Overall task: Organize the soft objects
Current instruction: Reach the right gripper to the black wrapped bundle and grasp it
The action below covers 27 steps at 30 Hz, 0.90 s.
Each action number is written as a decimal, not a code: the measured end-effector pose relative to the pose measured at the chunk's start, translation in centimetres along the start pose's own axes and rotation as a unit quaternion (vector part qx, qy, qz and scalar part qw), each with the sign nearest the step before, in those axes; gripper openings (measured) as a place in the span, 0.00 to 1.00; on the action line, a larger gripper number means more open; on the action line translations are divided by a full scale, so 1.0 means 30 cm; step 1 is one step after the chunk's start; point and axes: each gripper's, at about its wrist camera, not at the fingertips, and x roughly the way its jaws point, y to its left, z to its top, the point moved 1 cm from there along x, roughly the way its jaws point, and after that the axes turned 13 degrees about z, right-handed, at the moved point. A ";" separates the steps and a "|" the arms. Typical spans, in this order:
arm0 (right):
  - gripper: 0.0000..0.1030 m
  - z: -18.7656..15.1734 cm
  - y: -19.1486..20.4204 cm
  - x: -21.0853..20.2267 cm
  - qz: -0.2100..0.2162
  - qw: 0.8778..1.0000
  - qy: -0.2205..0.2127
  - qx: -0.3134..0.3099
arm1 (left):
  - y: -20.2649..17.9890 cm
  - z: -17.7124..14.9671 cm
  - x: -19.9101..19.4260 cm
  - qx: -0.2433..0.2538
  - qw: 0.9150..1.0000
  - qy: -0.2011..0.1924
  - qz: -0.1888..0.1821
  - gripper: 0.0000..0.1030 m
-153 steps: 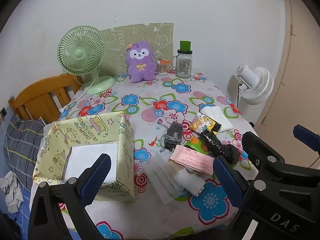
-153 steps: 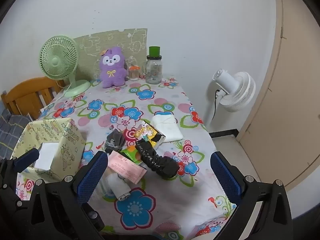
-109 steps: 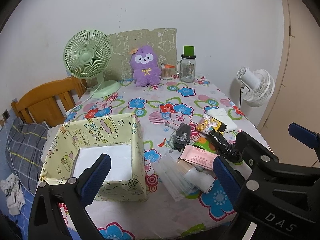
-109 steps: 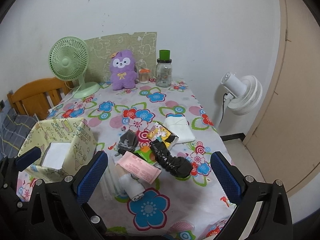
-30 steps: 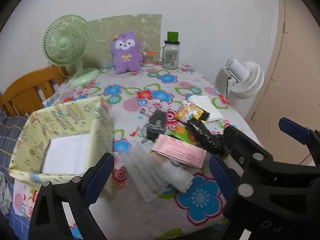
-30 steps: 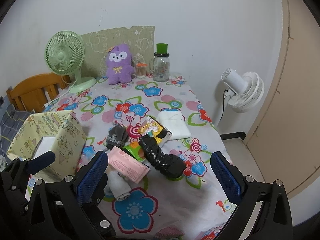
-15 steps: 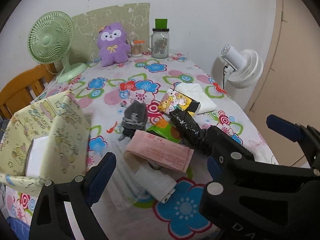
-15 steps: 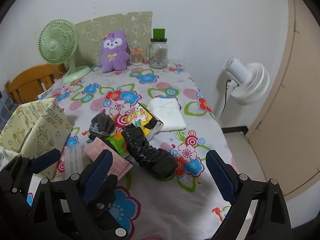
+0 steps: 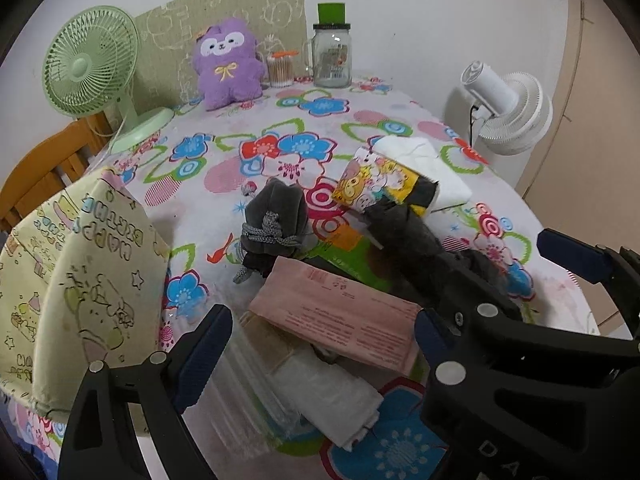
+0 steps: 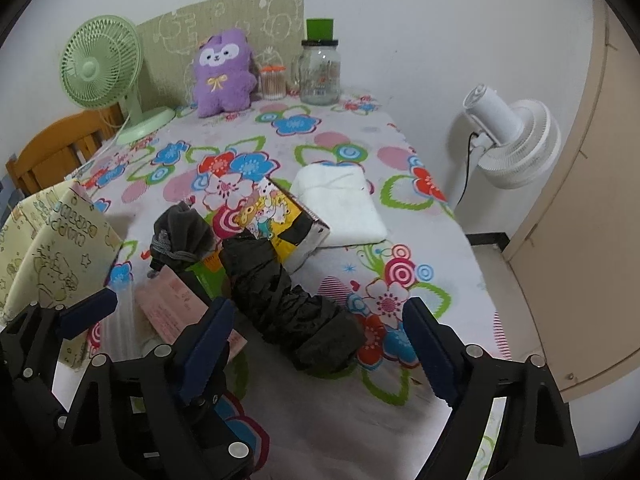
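Black bundle [image 10: 294, 300] lies mid-worktop [image 10: 420, 432], a crinkly dark roll running from 11 to 5 o'clock, its far end touching a cartoon box [image 10: 280, 216]. Right tongs [image 10: 312, 344] hover spread just above its near end, empty; left tongs [image 9: 320, 344] gape over a pink packet [image 9: 340, 316]. Best to straddle the roll's middle, squeeze gently, then lift clear toward the yellow bin [image 9: 72, 272] at 9 o'clock.

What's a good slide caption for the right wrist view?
Open right gripper poised above a crumpled black plastic bag on the floral tablecloth, with nothing grasped.
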 end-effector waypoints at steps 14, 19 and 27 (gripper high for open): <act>0.65 0.016 -0.010 0.131 0.025 0.999 0.044 0.005 | -0.020 0.013 0.096 0.020 0.999 0.025 -0.008 0.92; 0.53 0.014 -0.003 0.141 0.032 0.999 0.042 -0.006 | -0.021 0.013 0.109 0.026 0.999 0.026 -0.012 0.92; 0.40 -0.001 -0.004 0.118 0.031 0.999 0.036 -0.001 | -0.027 0.006 0.087 0.042 0.999 0.011 0.012 0.84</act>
